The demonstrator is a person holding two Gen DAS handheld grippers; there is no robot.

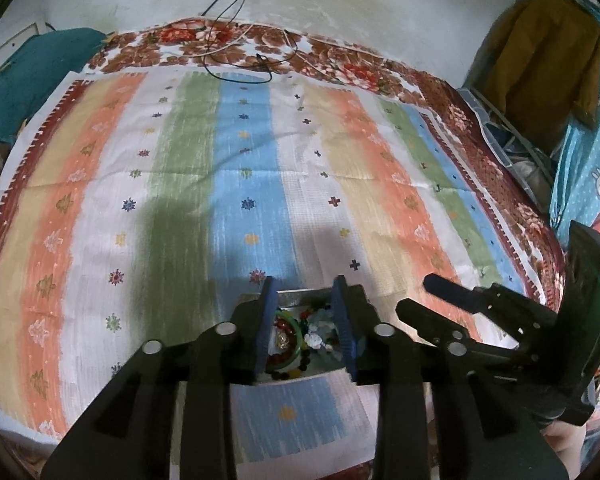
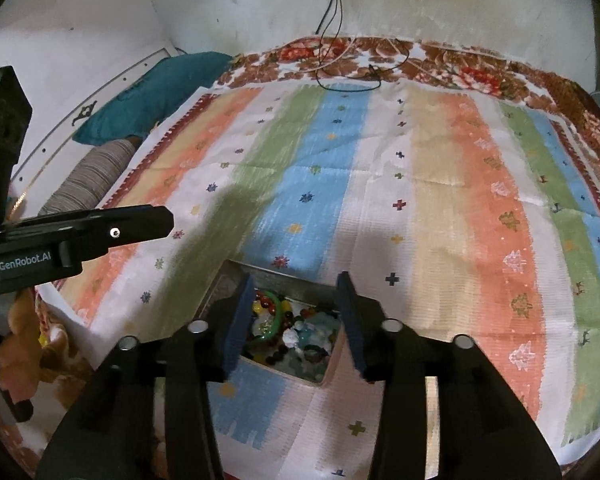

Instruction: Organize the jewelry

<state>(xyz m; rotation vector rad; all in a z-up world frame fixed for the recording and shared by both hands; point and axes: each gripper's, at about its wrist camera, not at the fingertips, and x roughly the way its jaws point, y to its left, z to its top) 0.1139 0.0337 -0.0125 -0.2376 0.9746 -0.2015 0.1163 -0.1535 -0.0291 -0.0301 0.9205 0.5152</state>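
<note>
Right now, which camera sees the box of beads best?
The right wrist view: the metal box shows its far wall, near corner and most of the beads between the open right tool. In the left wrist view, the left tool hides the box's sides.

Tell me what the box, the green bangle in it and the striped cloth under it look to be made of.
Box: likely thin metal, with a dull grey sheen on its inner wall.
Green bangle: glossy and slightly translucent, so glass, jade or plastic; I cannot tell which.
Striped cloth: matte woven fabric, shown by fold creases and a grid-like weave.
</note>
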